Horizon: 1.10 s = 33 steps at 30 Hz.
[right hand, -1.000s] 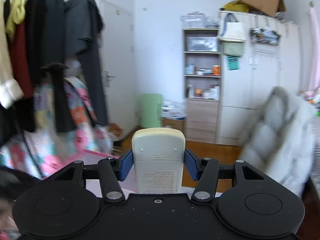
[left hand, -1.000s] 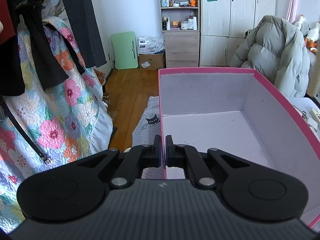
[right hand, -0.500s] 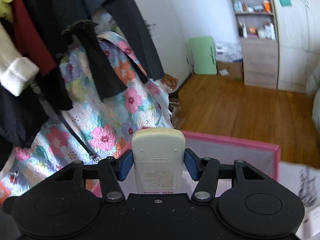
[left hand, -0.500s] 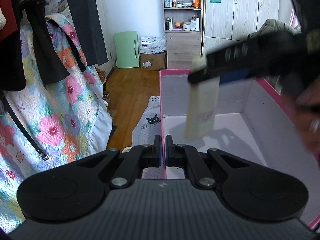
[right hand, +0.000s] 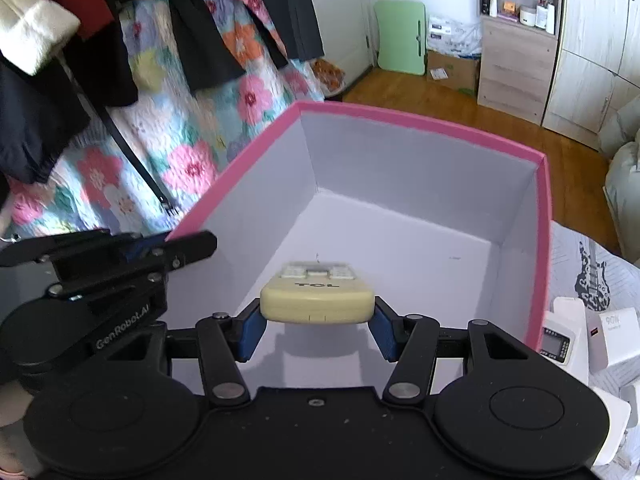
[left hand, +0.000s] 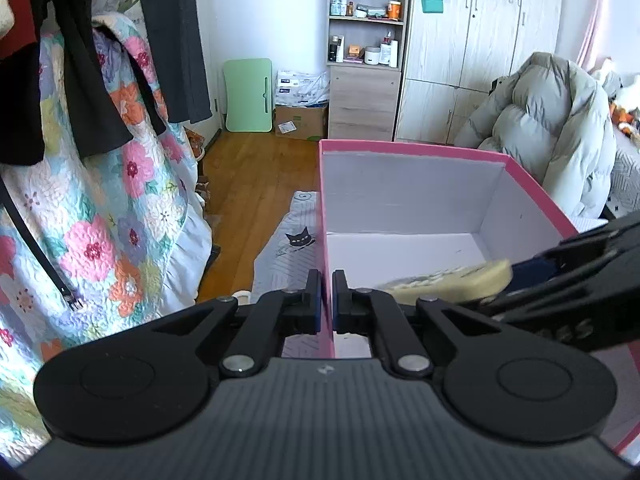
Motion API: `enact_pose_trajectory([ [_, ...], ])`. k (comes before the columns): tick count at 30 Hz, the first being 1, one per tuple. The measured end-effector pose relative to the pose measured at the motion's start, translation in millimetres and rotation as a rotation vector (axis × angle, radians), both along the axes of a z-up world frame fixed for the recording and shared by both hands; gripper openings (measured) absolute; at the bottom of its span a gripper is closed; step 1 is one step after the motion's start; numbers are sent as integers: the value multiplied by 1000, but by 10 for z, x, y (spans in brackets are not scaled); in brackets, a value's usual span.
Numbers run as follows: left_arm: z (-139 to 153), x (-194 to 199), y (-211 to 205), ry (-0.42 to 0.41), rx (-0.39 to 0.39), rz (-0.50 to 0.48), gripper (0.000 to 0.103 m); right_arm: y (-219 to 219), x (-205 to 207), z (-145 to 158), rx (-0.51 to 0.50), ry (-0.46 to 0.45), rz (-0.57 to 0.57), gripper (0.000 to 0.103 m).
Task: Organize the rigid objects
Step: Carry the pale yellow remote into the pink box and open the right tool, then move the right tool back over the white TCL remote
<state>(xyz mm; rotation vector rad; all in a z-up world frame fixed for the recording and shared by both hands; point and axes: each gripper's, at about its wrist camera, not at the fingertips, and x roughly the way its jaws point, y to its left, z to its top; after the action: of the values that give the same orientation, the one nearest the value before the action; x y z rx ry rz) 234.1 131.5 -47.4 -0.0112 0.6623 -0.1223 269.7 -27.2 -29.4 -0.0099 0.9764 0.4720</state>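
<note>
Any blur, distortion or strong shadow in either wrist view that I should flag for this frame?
Left wrist view: sharp overall, fisheye bends the wardrobe; the right hand-held gripper at the edge is slightly soft. Right wrist view: hanging clothes and quilt smeared by motion, while the remote and pink box stay clear; the remote throws a soft shadow on the box floor.

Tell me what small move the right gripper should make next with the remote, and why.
Probably lower it a little further, then let go. The right gripper grips the remote inside the pink box, apparently above its bare floor, while the left gripper is shut on the box's wall.
</note>
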Motion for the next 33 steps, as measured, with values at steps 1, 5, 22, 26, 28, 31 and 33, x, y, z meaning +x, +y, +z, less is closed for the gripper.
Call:
enact_pose_trajectory([
  [1, -1, 3, 17, 1, -10, 0, 4, 21, 30, -30, 14, 2, -14, 60],
  [5, -4, 1, 39, 0, 1, 2, 4, 109, 85, -142, 3, 48, 25, 61],
  [22, -26, 13, -3, -1, 16, 3, 4, -1523, -801, 457, 161, -96, -240, 64],
  [26, -36, 8, -14, 2, 18, 3, 4, -1740, -833, 128, 55, -48, -320, 64],
  [28, -41, 3, -19, 0, 27, 1, 4, -1821, -824, -34, 53, -15, -345, 64],
  [31, -47, -12, -27, 0, 20, 1, 4, -1854, -824, -223, 38, -14, -341, 64],
  [33, -49, -14, -33, 0, 20, 3, 4, -1834, -831, -301, 83, -8, -311, 61],
])
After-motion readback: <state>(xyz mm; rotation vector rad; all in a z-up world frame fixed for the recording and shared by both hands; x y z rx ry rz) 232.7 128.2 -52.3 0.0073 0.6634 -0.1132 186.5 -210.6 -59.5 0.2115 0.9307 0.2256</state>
